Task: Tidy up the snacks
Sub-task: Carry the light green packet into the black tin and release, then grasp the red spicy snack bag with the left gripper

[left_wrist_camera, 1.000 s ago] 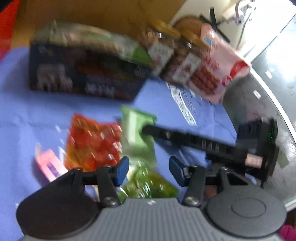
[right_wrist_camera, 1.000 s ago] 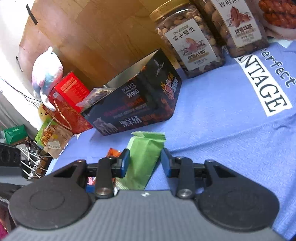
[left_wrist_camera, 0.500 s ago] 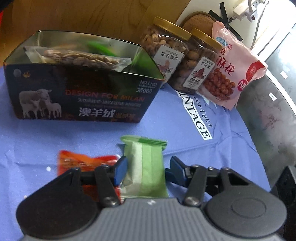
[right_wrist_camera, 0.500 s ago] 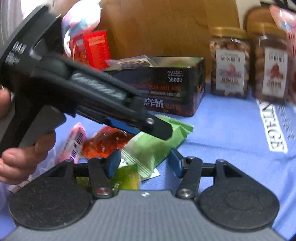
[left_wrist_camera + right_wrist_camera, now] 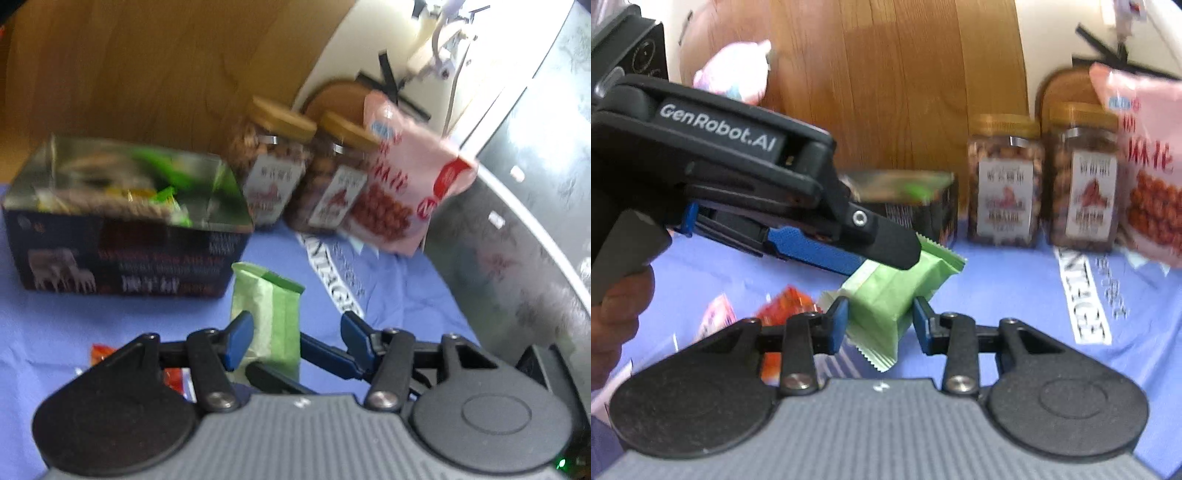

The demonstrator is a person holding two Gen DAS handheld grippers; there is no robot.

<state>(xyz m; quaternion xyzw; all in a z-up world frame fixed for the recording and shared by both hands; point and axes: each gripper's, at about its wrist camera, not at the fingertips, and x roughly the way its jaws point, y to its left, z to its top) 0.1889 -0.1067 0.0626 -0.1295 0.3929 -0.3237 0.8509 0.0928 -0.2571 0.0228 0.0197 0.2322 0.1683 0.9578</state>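
A green snack packet (image 5: 886, 295) is held between the fingers of my right gripper (image 5: 881, 325), lifted off the blue cloth. It also shows in the left wrist view (image 5: 267, 317), between the open jaws of my left gripper (image 5: 291, 330), whose fingers are wide apart and not touching it. The right gripper's fingers (image 5: 325, 352) cross below it. The left gripper's body (image 5: 738, 177) hangs over the packet in the right wrist view. A dark open box (image 5: 122, 251) with several snacks inside stands behind on the left.
Two nut jars (image 5: 271, 173) (image 5: 336, 184) and a pink snack bag (image 5: 402, 192) stand behind on the right. An orange packet (image 5: 783, 314) and a pink packet (image 5: 716, 317) lie on the blue cloth (image 5: 1015, 295). A wooden board (image 5: 886, 92) backs the scene.
My right gripper has closed on the green packet and lifted it. My left gripper has risen and tilted up, with its jaws opened wider around the packet.
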